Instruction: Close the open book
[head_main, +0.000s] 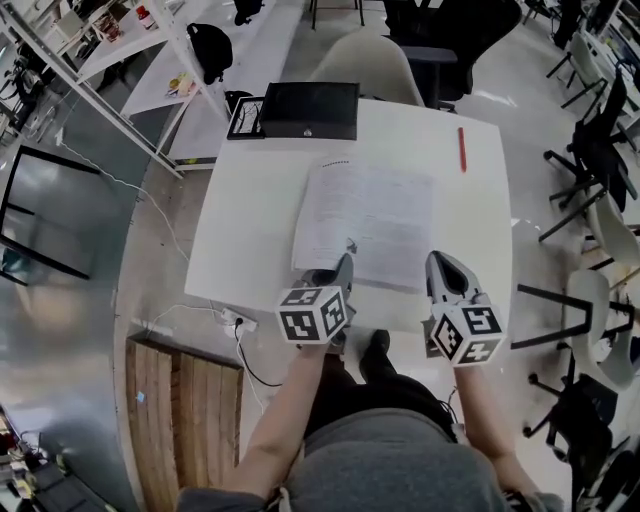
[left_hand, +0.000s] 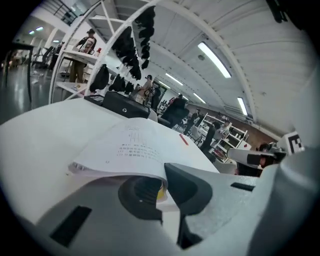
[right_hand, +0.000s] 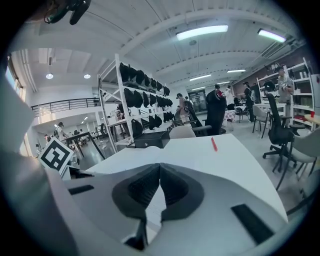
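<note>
Book (head_main: 365, 220) lies open on the white table (head_main: 250, 220), near the front edge. Left gripper (head_main: 345, 265) – jaws clamped on the near-left corner of the top pages, which curve up off the pages below. Right gripper (head_main: 440, 268) – jaws together, nothing between them, at the book's near-right edge.

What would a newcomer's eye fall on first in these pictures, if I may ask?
The open book lies in the middle of the white table, its near edge pinched by the left gripper. The right gripper sits shut by the book's near right corner; a red pen lies far right.
</note>
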